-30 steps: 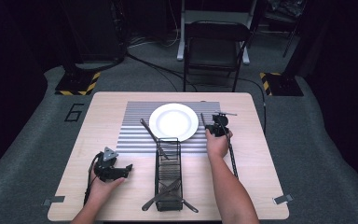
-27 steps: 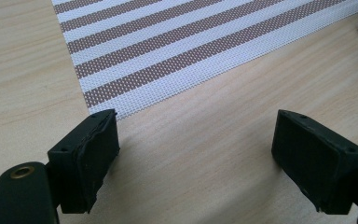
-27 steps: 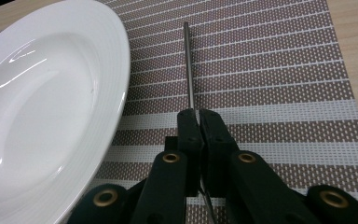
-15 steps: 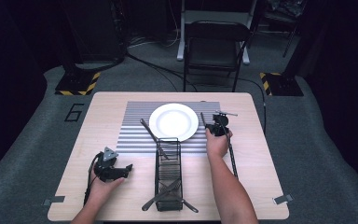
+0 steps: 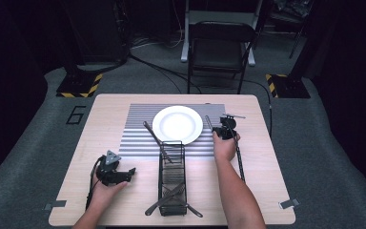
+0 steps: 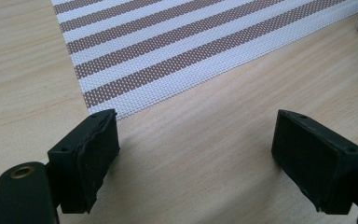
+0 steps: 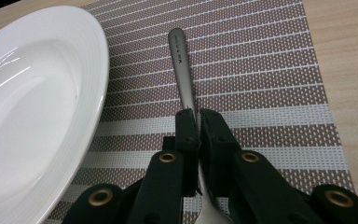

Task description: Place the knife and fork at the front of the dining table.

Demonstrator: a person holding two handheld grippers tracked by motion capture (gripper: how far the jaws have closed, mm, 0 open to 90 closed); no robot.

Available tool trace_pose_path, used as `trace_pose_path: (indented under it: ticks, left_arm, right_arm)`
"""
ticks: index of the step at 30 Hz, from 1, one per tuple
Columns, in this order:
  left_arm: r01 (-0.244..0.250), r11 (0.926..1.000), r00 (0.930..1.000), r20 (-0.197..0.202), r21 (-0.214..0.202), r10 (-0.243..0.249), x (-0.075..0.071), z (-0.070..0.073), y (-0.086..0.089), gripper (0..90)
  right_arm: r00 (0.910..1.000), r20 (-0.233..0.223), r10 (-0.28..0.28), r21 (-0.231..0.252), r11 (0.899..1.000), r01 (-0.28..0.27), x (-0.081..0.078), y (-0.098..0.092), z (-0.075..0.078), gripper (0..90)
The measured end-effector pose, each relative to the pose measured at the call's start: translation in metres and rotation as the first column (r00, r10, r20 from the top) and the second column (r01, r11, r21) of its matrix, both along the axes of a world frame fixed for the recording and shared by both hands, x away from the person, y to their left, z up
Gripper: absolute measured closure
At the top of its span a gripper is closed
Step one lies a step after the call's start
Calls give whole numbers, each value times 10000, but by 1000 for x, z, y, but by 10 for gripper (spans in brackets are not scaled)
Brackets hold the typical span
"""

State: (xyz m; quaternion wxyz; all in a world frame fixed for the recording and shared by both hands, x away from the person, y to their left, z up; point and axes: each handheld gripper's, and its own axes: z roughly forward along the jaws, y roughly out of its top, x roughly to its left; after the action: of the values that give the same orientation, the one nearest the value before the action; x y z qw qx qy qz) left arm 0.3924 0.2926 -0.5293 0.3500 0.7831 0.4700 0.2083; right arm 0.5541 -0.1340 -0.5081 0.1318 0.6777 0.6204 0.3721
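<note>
Nothing has moved: right gripper (image 7: 198,122) fingers pinch a spoon (image 7: 182,70), probably, beside plate (image 7: 37,107); left gripper (image 6: 196,154) fingers spread.

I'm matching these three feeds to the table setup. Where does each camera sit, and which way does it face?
High view: above the table's near edge, looking forward and down; forearms, both hands.
Left gripper view: on the left gripper, facing bare table; open fingers.
Right gripper view: on the right gripper, fingers shut on a utensil handle.
Shared: plate, striped placemat.

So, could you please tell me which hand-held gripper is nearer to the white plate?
Right. The right hand-held gripper grips a metal utensil right beside the white plate; the left hand-held gripper is off the placemat.
</note>
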Motion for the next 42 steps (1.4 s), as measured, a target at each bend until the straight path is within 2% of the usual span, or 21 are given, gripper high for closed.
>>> trace_pose_path:
  ticks: [5, 8, 10, 11, 13, 14, 15, 17, 19, 24, 25, 28, 37, 38, 39, 41, 42]
  left_arm:
    - [0, 10000, 10000, -19, 5, 0, 0, 0, 0, 146]
    - [1, 10000, 10000, -10, 4, -1, 0, 0, 0, 146]
    - [9, 10000, 10000, -8, 6, -9, 0, 0, 0, 146]
    - [-7, 10000, 10000, -9, 1, 7, 0, 0, 0, 146]
    - [3, 10000, 10000, -18, 6, -3, 0, 0, 0, 146]
    - [14, 10000, 10000, -66, 14, -14, 0, 0, 0, 146]
    - [26, 10000, 10000, -86, 8, -26, 0, 0, 0, 146]
    - [14, 10000, 10000, -74, 14, -14, 0, 0, 0, 146]
    - [-3, 10000, 10000, -48, 2, 3, 0, 0, 0, 146]
    - [1, 10000, 10000, -32, 9, -1, 0, 0, 0, 146]
    - [13, 10000, 10000, -64, 17, -13, 0, 0, 0, 146]
    - [27, 10000, 10000, -91, 13, -27, 0, 1, 0, 146]
    - [10, 10000, 10000, -85, 8, -10, 0, 0, 0, 146]
    - [18, 10000, 10000, -85, 15, -18, 0, 1, 0, 146]
    - [13, 10000, 10000, -86, 11, -13, 0, 1, 0, 146]
    - [13, 10000, 10000, -85, 11, -13, 0, 0, 0, 146]
    - [16, 10000, 10000, -84, 12, -16, 0, 1, 0, 146]
  right_arm:
    - [10000, 46, 55, -1, 10000, -55, -1, 0, 0, 847]
    - [9999, 135, 73, -30, 10000, -72, -2, -1, 1, 796]
    - [9999, 81, 100, -249, 9996, -98, -5, 0, 3, 784]
    - [9994, 195, 272, -551, 9981, -261, -6, 0, 4, 754]
    - [9994, 138, 331, -625, 9975, -321, -7, 0, 6, 737]
    - [9986, 258, 460, -772, 9960, -439, -9, -1, 7, 732]
    - [9969, 331, 717, -954, 9931, -683, -12, -4, 9, 751]
    - [9968, 288, 747, -996, 9925, -715, -14, -5, 11, 764]
    - [9941, 364, 1020, -1378, 9858, -961, -21, -10, 16, 809]
    - [9922, 335, 1199, -1534, 9816, -1135, -29, -15, 18, 847]
    - [9903, 281, 1364, -1822, 9747, -1291, -34, -17, 16, 860]
    - [9889, 234, 1468, -2020, 9694, -1391, -38, -20, 16, 874]
    - [9851, 51, 1718, -2116, 9630, -1669, -50, -27, 12, 886]
    - [9847, -2, 1744, -2152, 9616, -1704, -51, -27, 12, 887]
    - [9826, -62, 1858, -2320, 9555, -1821, -53, -27, 10, 888]
    - [9836, -80, 1803, -2341, 9560, -1771, -54, -27, 9, 888]
    - [9819, -158, 1888, -2492, 9503, -1867, -56, -27, 9, 894]
